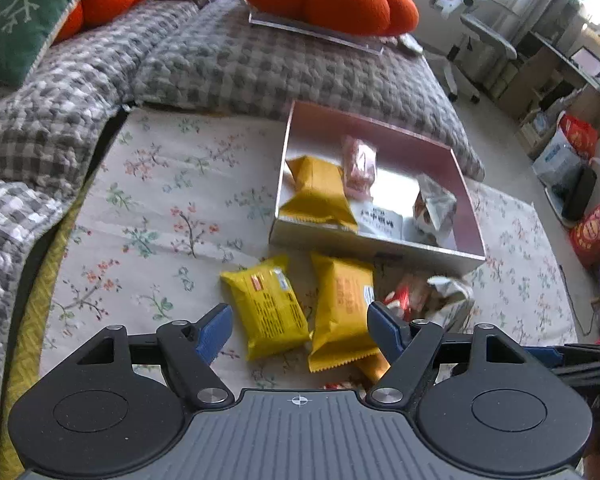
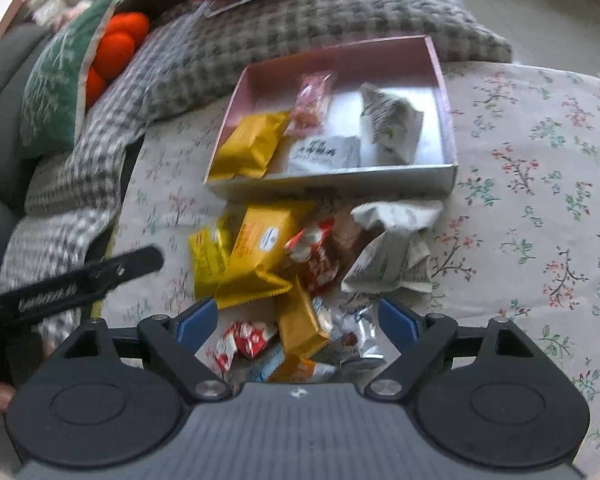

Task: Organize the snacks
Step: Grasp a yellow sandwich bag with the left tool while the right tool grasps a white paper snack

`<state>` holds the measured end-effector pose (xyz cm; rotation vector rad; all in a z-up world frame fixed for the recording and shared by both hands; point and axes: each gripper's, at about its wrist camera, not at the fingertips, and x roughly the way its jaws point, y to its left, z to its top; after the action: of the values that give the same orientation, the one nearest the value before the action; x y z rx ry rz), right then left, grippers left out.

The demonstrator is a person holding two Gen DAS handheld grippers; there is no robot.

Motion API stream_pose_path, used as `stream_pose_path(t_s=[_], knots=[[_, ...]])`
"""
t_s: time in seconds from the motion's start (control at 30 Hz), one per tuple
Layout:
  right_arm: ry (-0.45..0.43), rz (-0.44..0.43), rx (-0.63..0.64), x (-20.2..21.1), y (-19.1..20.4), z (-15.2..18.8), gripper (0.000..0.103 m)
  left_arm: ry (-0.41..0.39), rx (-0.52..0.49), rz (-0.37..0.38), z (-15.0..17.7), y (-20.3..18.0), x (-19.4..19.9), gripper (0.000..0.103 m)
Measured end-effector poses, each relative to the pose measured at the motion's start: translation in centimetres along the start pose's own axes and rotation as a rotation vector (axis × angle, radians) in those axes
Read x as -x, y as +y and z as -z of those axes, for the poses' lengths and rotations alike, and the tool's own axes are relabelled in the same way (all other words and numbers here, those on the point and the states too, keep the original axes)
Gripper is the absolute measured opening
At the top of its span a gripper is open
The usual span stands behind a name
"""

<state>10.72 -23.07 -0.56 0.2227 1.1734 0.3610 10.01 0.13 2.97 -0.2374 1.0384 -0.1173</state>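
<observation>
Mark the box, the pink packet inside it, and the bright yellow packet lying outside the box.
box (image 1: 364, 246): left wrist view, on its near outer wall.
pink packet (image 1: 359, 168): left wrist view, middle of the wrapper.
yellow packet (image 1: 266, 312): left wrist view, centre of its top face.

Both the left gripper (image 1: 300, 330) and the right gripper (image 2: 298, 322) are built of black linkages, silver pivot screws, blue fingers (image 1: 214, 330), and a ribbed grey housing marked with a crosshair.
</observation>
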Motion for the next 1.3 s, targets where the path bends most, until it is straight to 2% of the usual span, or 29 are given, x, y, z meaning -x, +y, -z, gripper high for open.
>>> stream_pose_path(t_s=[0.13,0.33,0.63,0.77,0.87,1.0,1.13,1.2,1.27,1.3], knots=[[0.031,0.009,0.027,-0.7,0.2,0.5,0.077,0.031,0.014,0.001,0.5,0.1,-0.9,0.075],[0.034,0.006,0.023,-0.8,0.1,0.6,0.075,0.023,0.035,-0.004,0.6,0.6,-1.0,0.074],[0.105,0.033,0.114,-3.0,1.7,1.8,0.062,0.005,0.013,0.015,0.6,-0.1,-1.2,0.071],[0.077,0.034,0.109,-2.3,1.4,1.2,0.059,0.011,0.004,0.043,0.7,-0.9,-2.2,0.071],[0.006,0.06,0.075,-1.0,0.5,0.2,0.059,0.005,-0.019,0.066,0.5,-2.1,-3.2,0.071],[-0.064,0.166,-0.005,-0.6,-2.1,-1.0,0.059,0.027,-0.071,0.048,0.3,-3.7,-5.2,0.071],[-0.075,0.171,-0.117,-1.1,-4.8,-1.3,0.06,0.056,-0.113,0.007,0.3,-4.6,-7.2,0.071],[-0.093,0.161,-0.14,-1.5,-5.4,-1.4,0.06,0.063,-0.138,-0.011,0.4,-4.9,-7.9,0.066],[-0.117,0.166,-0.148,-2.2,-5.7,-1.7,0.06,0.076,-0.166,-0.026,0.4,-5.1,-8.6,0.039],[-0.124,0.16,-0.153,-2.6,-5.8,-1.8,0.06,0.089,-0.168,-0.029,0.5,-5.1,-8.9,0.038]])
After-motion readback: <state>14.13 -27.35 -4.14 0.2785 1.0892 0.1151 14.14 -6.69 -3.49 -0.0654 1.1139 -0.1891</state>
